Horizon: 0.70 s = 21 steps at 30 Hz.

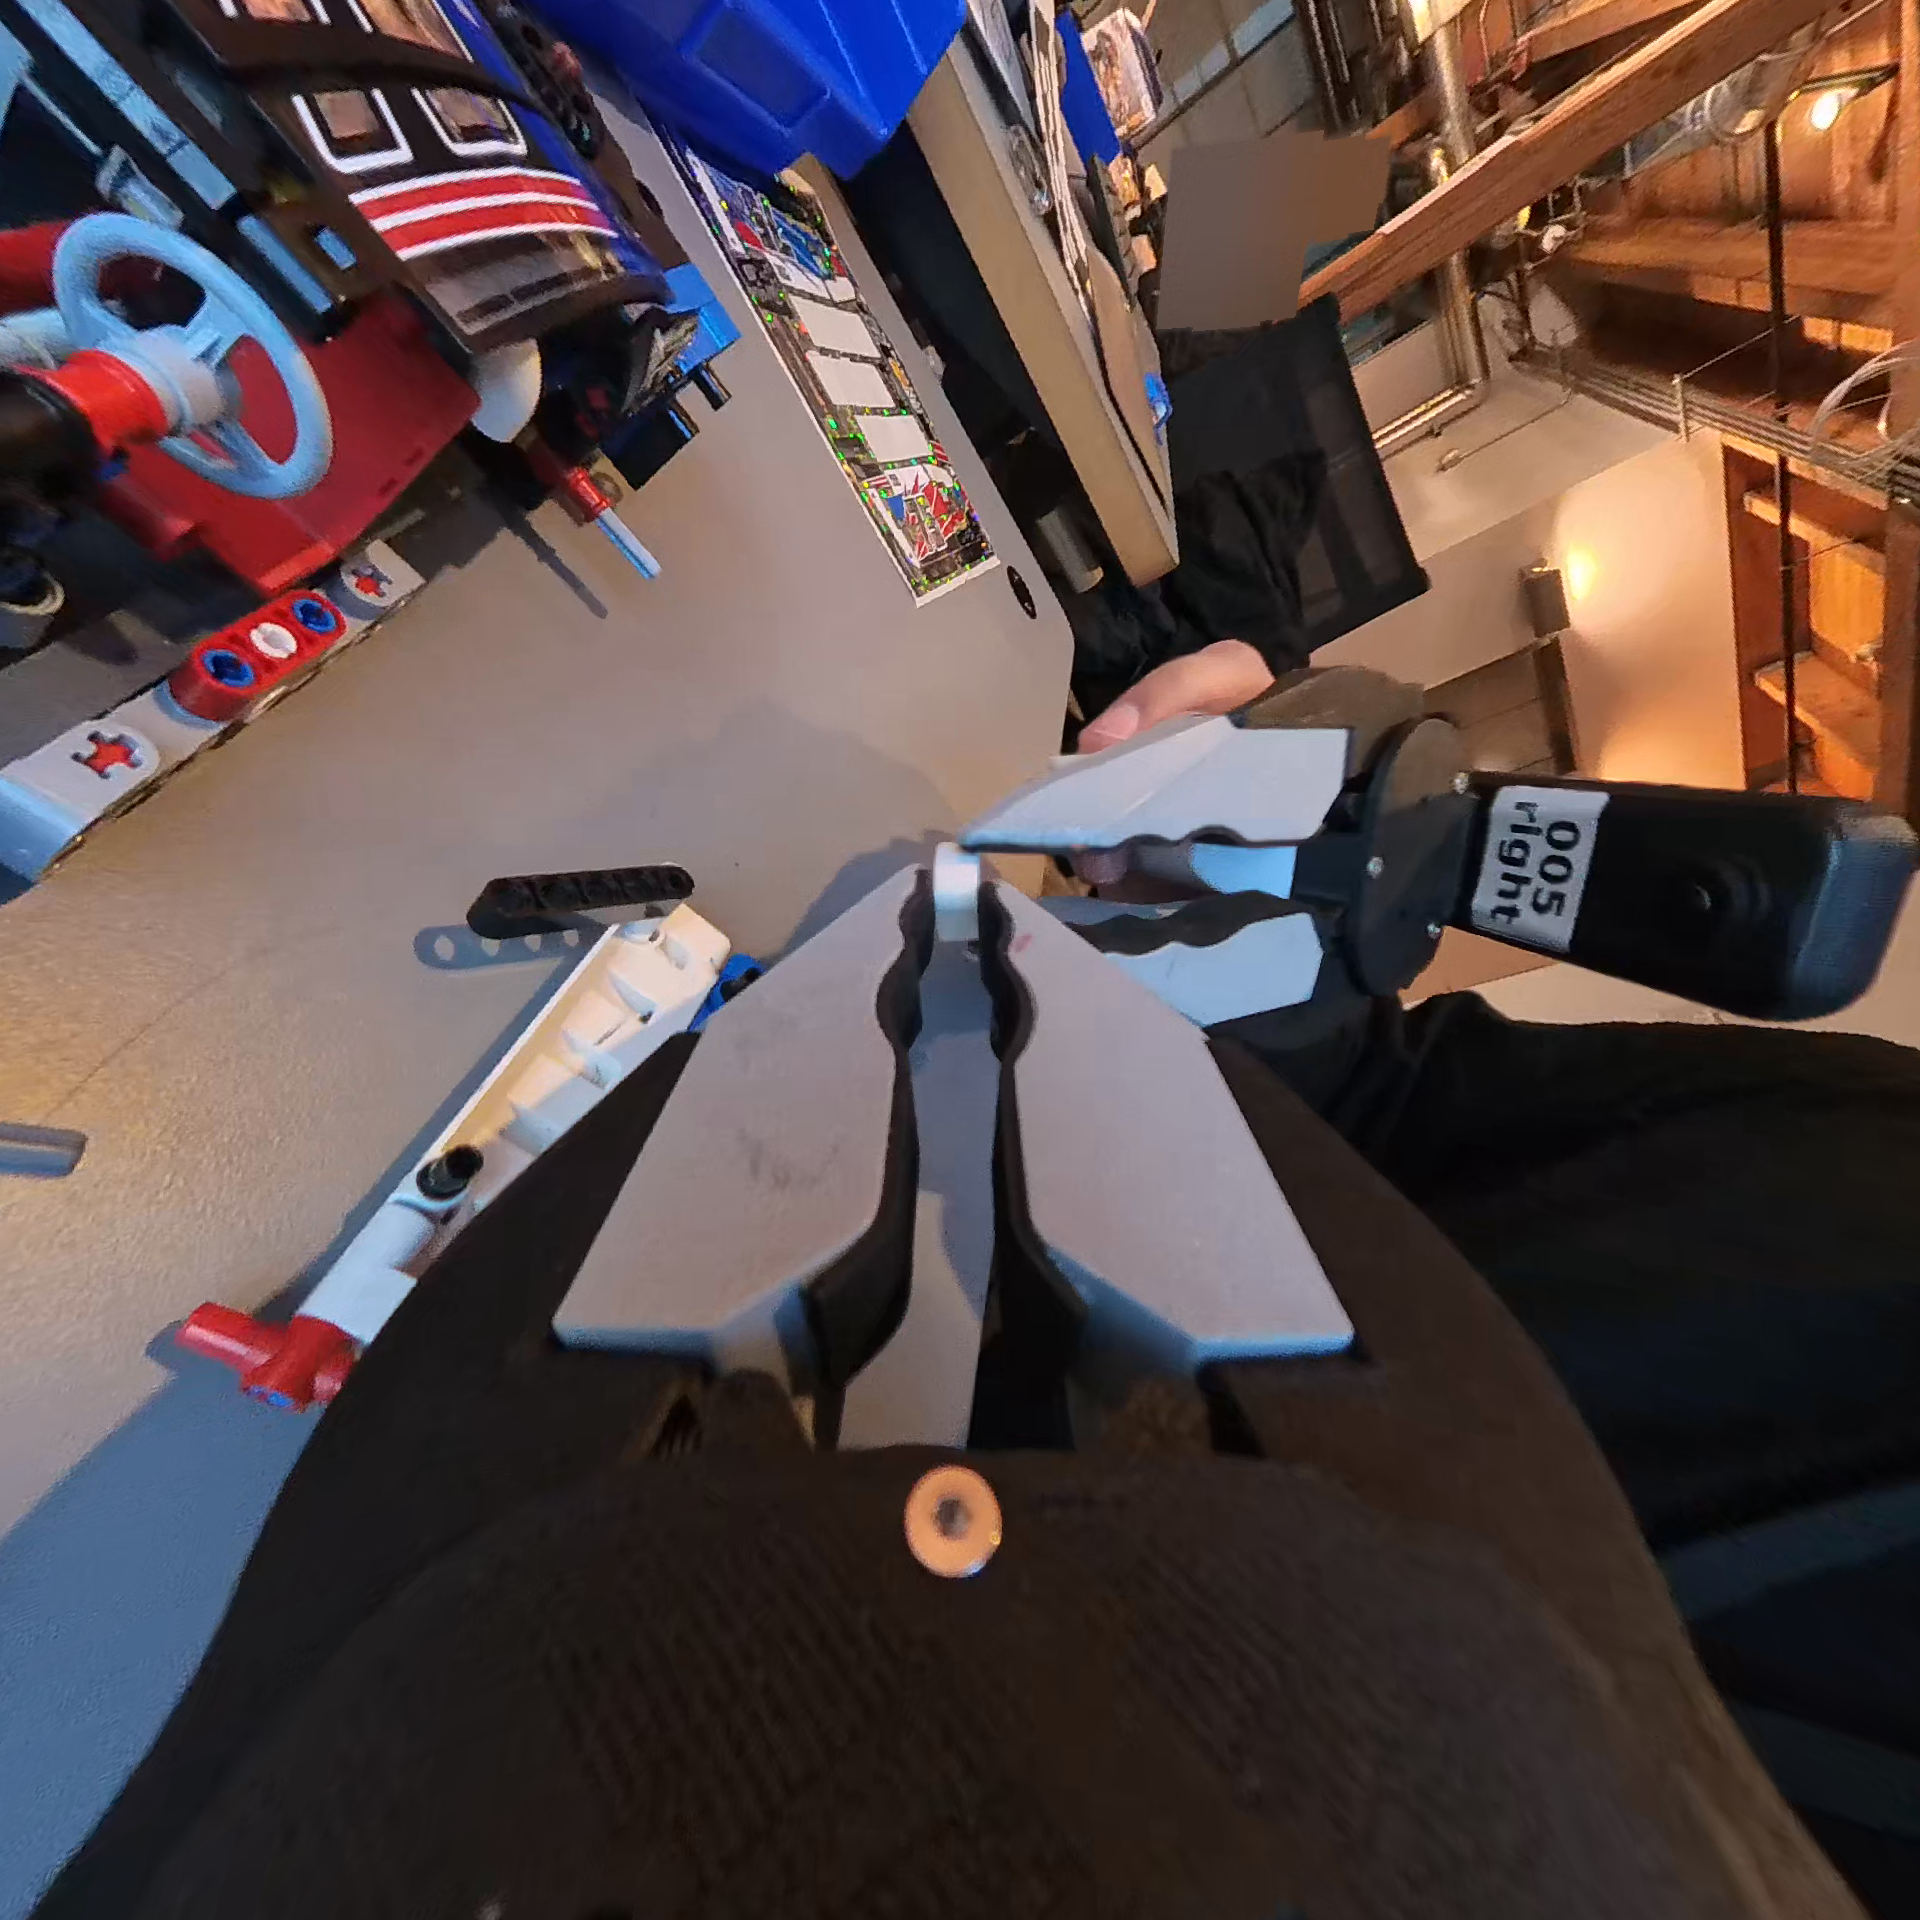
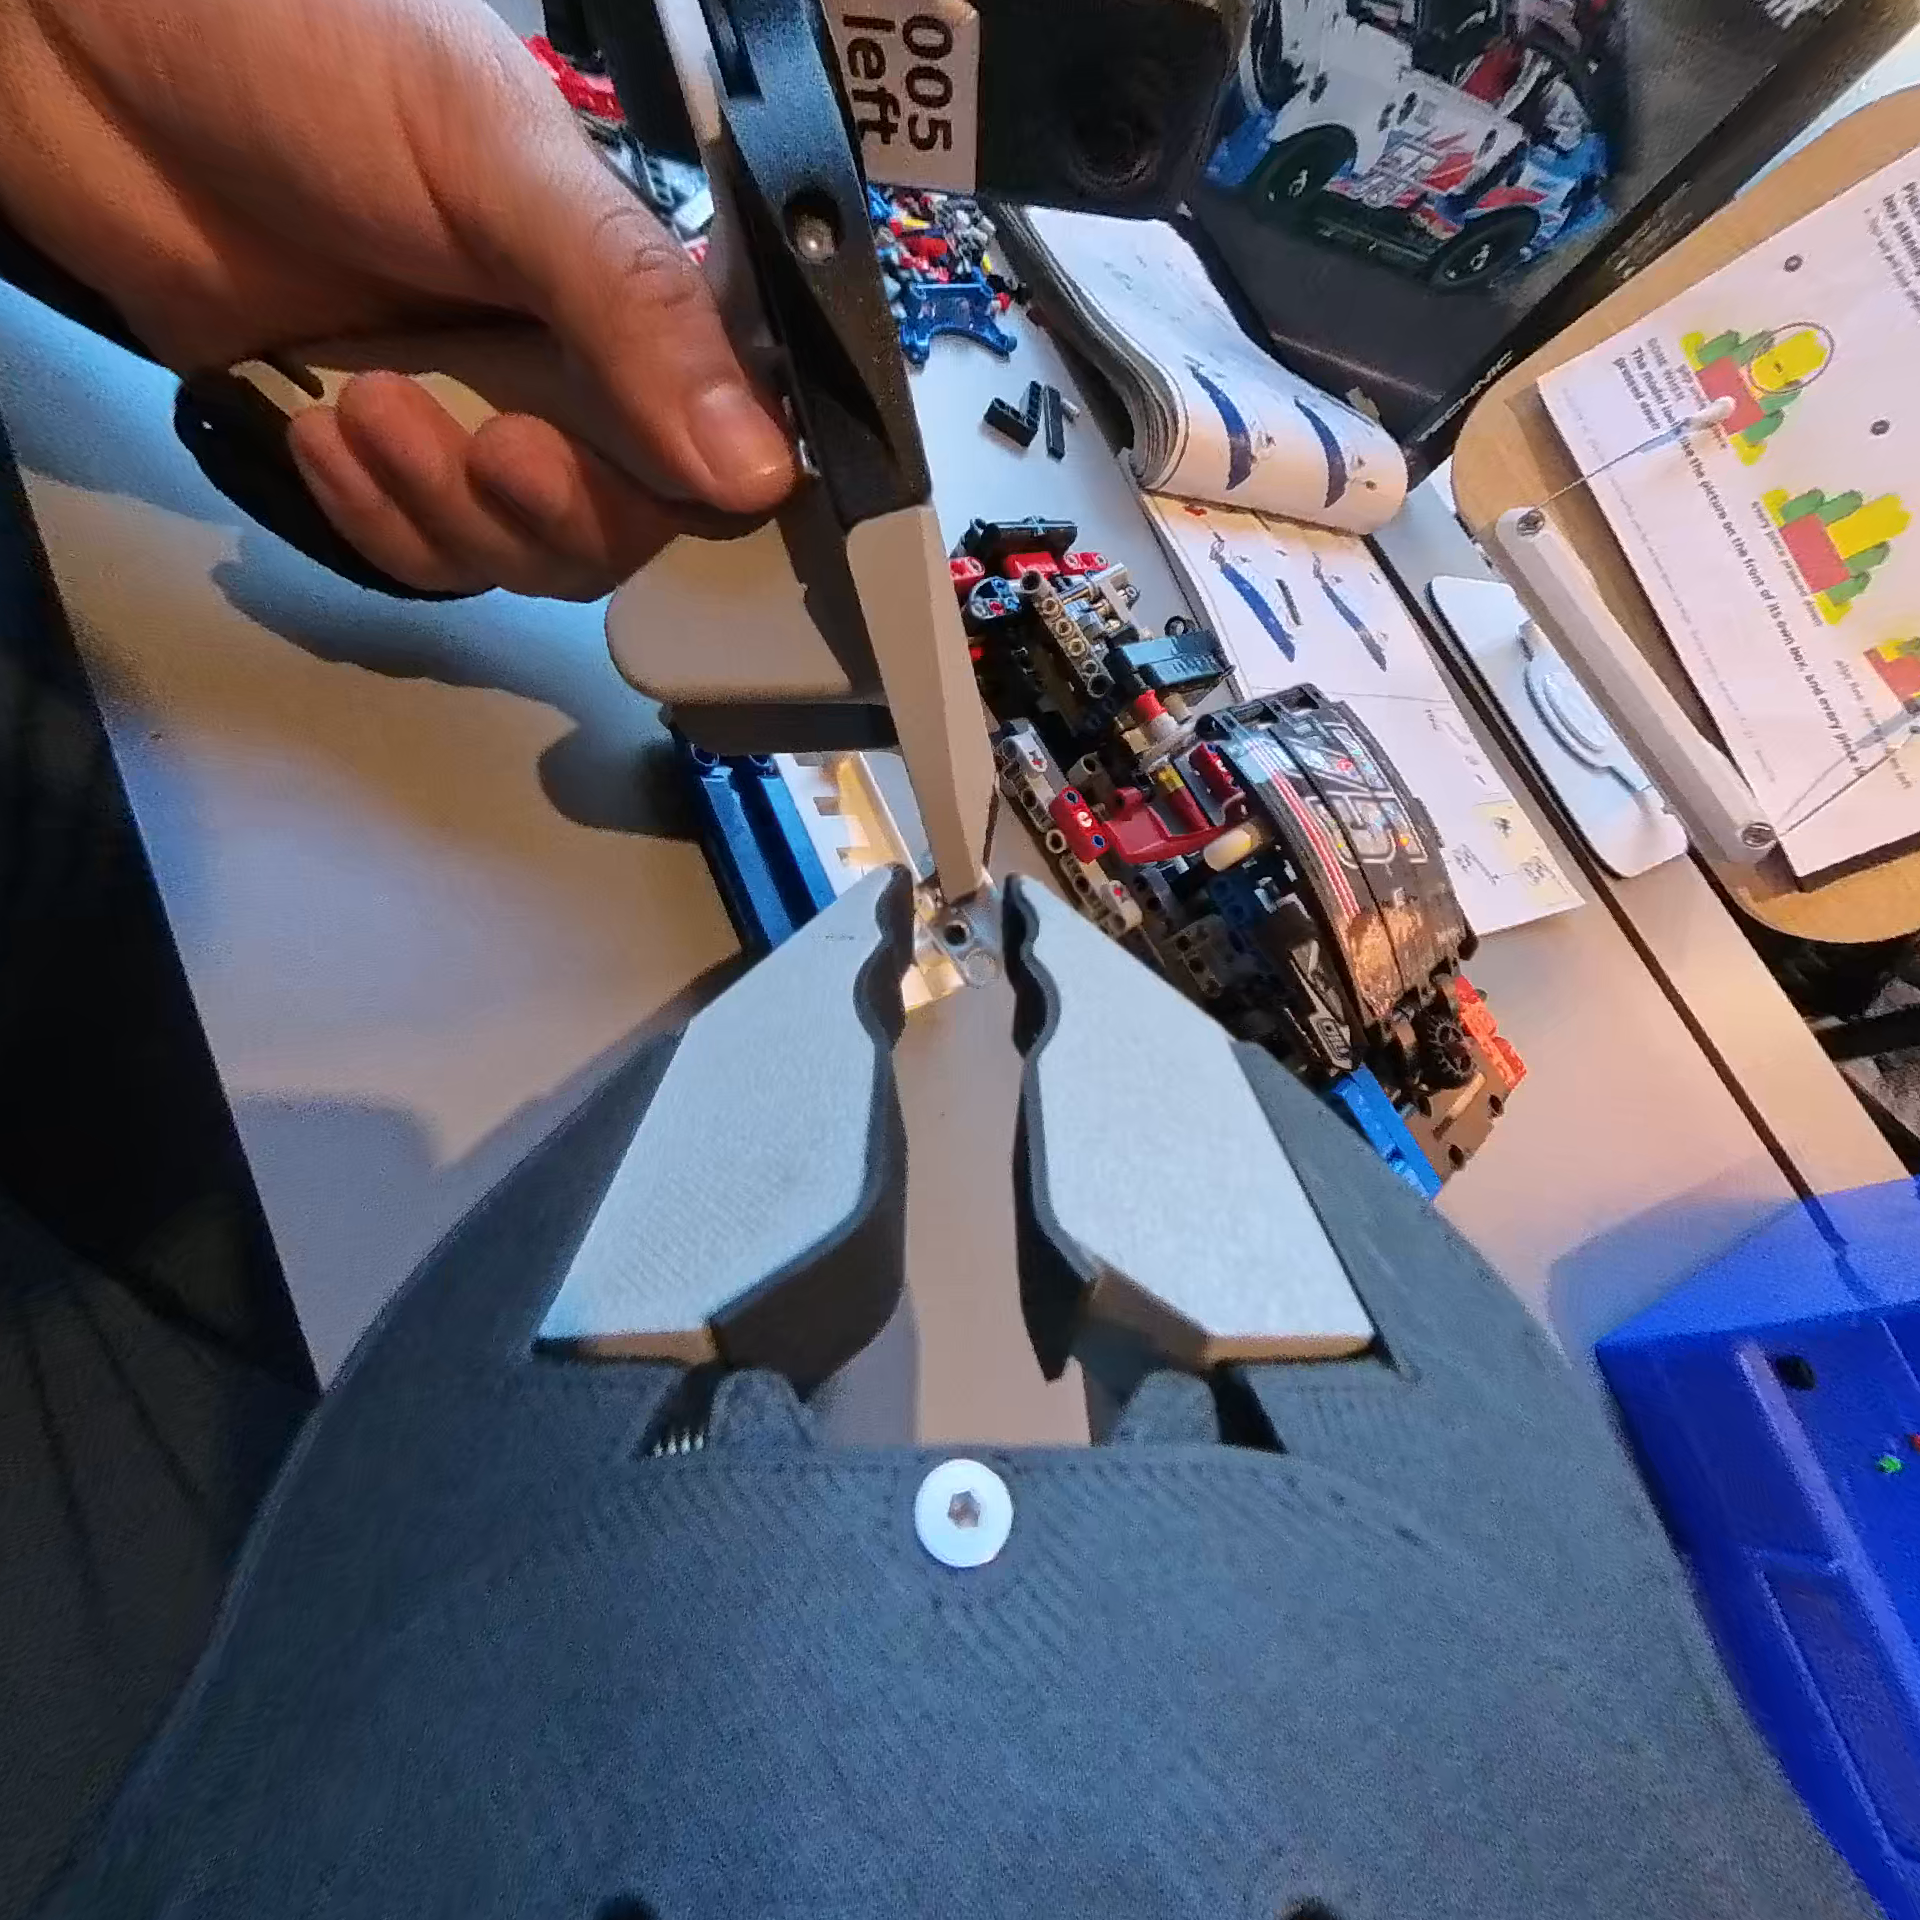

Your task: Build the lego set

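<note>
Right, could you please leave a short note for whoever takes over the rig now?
Left gripper: shut on a small white piece.
Right gripper: tips on either side of that same piece; grip unclear.
On the table: partly built car, white panel assembly, black beam, open booklet.
Done: car partly built.
Left: fit this piece, probably then the loose parts.

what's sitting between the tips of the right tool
In the right wrist view, a small light grey lego piece sits between the right tool tips, with the left tool tip coming down onto it from above.
</note>
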Tool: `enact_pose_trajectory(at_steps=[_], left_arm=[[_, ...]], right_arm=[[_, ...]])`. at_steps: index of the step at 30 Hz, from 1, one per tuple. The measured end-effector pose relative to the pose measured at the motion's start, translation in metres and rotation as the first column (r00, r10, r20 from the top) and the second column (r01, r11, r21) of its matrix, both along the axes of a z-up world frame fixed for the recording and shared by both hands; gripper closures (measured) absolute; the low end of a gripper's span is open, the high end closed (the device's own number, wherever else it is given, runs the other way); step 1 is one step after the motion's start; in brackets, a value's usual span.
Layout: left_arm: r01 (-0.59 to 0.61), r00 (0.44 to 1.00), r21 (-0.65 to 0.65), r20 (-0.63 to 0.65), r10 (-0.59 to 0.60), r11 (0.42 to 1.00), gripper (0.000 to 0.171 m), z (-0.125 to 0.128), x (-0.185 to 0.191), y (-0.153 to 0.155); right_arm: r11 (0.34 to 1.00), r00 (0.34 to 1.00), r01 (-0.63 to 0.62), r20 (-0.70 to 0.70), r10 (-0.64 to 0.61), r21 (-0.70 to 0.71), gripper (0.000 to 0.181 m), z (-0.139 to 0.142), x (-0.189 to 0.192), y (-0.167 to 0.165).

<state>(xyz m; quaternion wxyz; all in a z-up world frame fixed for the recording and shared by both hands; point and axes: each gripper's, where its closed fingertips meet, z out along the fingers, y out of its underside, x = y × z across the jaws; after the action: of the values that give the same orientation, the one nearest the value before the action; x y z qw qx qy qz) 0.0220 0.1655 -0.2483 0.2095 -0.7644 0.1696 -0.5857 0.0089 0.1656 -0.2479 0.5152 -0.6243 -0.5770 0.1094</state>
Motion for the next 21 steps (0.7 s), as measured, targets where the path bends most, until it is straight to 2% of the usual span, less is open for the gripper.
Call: enact_pose_trajectory(at_steps=[8,10,12,14,16,19,21], left_arm=[[0.016,0.998,0.053,-0.054,-0.014,0.998,0.165,-0.004,-0.004,-0.001],[0.059,0.993,0.123,-0.107,-0.046,0.991,0.154,-0.004,-0.010,-0.001],[0.111,0.978,0.248,-0.199,-0.061,0.963,0.145,-0.003,-0.021,0.000],[0.236,0.918,0.372,-0.389,-0.080,0.898,0.135,-0.013,-0.031,-0.003],[0.382,0.810,0.446,-0.583,-0.061,0.810,0.122,-0.029,-0.039,-0.004],[0.530,0.709,0.498,-0.705,-0.036,0.687,0.120,-0.041,-0.037,-0.007],[0.594,0.660,0.482,-0.750,-0.047,0.644,0.125,-0.051,-0.038,-0.008]], right_arm=[[1.000,0.999,-0.003,0.049,0.004,-0.031,0.168,-0.007,-0.002,-0.002],[0.998,0.997,0.008,0.073,-0.003,-0.067,0.168,-0.014,0.001,0.001],[0.990,0.997,-0.002,0.078,0.013,-0.138,0.168,-0.021,0.005,0.003],[0.966,0.995,-0.031,0.081,0.054,-0.258,0.168,-0.029,0.009,0.001],[0.938,0.993,-0.078,0.062,0.105,-0.338,0.169,-0.030,0.010,-0.001],[0.912,0.981,-0.128,0.083,0.173,-0.389,0.169,-0.032,0.010,0.000],[0.904,0.970,-0.158,0.110,0.218,-0.397,0.168,-0.034,0.008,0.000]])
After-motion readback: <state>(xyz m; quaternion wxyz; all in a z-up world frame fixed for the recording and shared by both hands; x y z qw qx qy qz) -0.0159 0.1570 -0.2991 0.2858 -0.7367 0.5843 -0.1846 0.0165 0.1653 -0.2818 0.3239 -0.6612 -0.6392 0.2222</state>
